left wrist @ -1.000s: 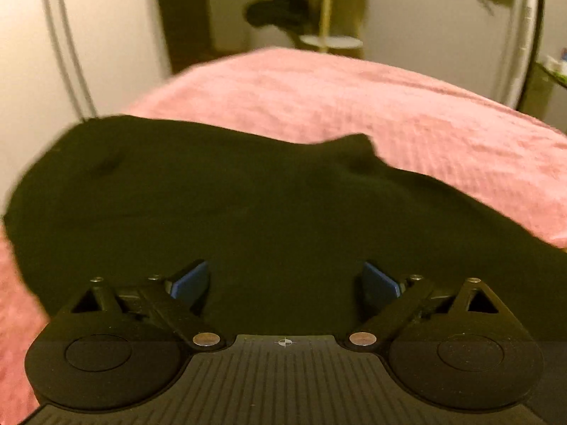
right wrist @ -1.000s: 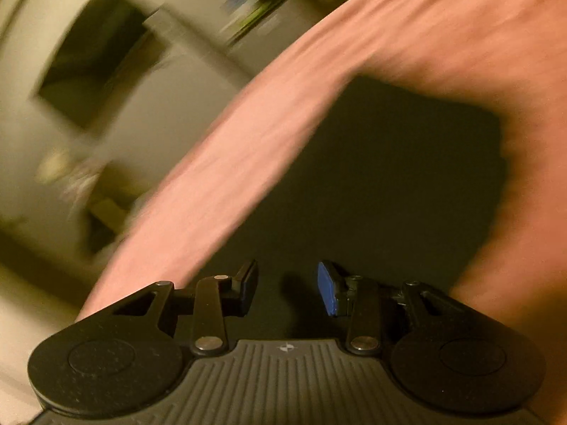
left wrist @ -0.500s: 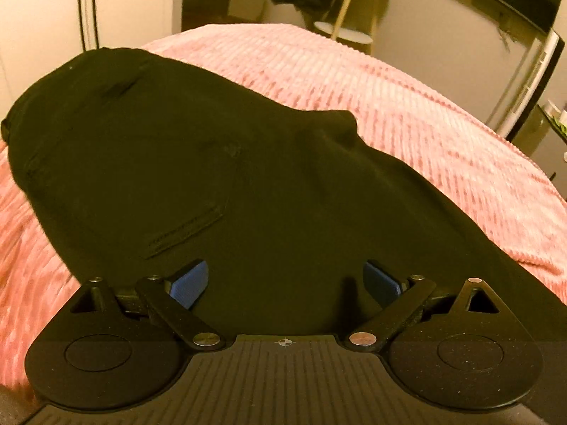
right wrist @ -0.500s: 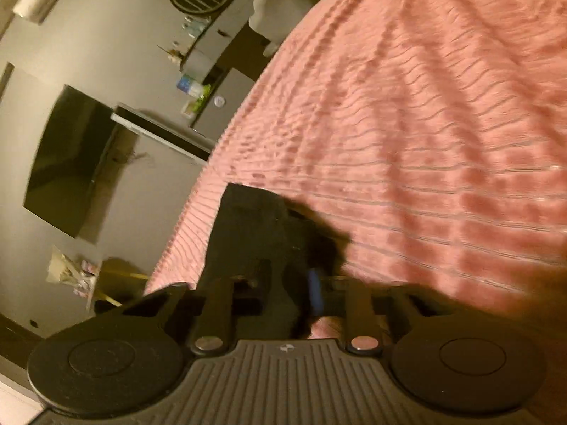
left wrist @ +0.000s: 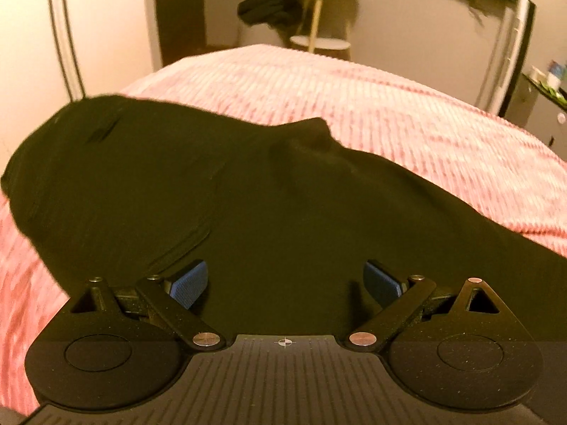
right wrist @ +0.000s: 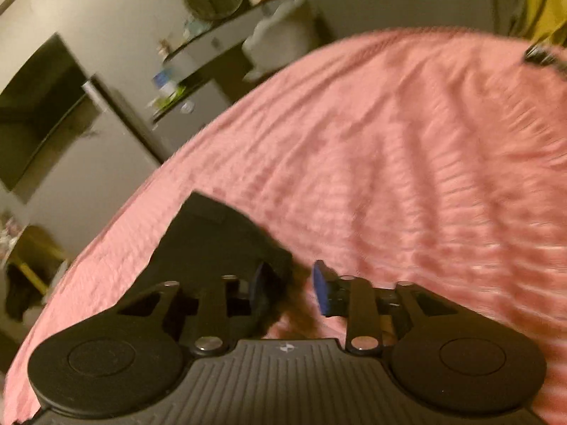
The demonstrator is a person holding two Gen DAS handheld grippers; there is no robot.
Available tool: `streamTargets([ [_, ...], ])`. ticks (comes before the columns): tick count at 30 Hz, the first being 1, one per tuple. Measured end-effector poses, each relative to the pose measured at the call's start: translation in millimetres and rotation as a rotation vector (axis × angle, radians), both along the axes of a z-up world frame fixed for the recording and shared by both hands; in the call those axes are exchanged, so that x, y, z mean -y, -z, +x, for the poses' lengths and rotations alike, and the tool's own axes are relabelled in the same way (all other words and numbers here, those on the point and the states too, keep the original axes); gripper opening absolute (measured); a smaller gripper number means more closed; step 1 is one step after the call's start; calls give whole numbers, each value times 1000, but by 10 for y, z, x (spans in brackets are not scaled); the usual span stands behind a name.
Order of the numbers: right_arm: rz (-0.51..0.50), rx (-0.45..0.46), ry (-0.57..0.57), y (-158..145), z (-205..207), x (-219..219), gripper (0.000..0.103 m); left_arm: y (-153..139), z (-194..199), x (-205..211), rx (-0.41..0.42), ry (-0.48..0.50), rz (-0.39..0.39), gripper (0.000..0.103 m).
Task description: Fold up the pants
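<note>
Bed [left wrist: 407, 113] w/ a pink ribbed cover fills the middle of both views; black pants [left wrist: 219, 194] lie directly on it, spread flat across centre & lower left of the left wrist view, reaching from the left edge toward lower right; pink cover shows above them & in a strip at lower left; in the right wrist view only a squared dark end of the pants [right wrist: 212, 241] shows, lower centre-left, flat on the cover [right wrist: 407, 163]; rest of the cover there is bare & blurred; a small dark item at the upper right edge, too blurred to ID.
</note>
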State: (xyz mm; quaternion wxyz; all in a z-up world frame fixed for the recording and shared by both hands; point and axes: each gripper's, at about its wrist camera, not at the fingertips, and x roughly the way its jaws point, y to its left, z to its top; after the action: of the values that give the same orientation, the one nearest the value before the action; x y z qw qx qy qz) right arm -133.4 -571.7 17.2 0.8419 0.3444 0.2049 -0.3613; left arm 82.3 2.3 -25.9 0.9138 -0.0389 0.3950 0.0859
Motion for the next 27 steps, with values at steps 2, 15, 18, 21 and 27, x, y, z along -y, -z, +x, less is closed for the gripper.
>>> streamTargets([
  [2, -39, 20, -73, -113, 150, -187, 35, 39, 53, 65, 2, 28, 36, 98],
  [15, -177, -250, -975, 9, 2346, -2831, 34, 338, 399, 79, 56, 34, 21, 103],
  [18, -431, -316, -1057, 298, 2453, -3358, 36, 368, 460, 84, 76, 42, 36, 103],
  [21, -517, -301, -1049, 344, 2503, -3502, 38, 410, 526, 81, 104, 36, 36, 103],
  [27, -562, -239, -992, 427, 2500, -3457, 47, 442, 578, 80, 145, 34, 39, 103],
])
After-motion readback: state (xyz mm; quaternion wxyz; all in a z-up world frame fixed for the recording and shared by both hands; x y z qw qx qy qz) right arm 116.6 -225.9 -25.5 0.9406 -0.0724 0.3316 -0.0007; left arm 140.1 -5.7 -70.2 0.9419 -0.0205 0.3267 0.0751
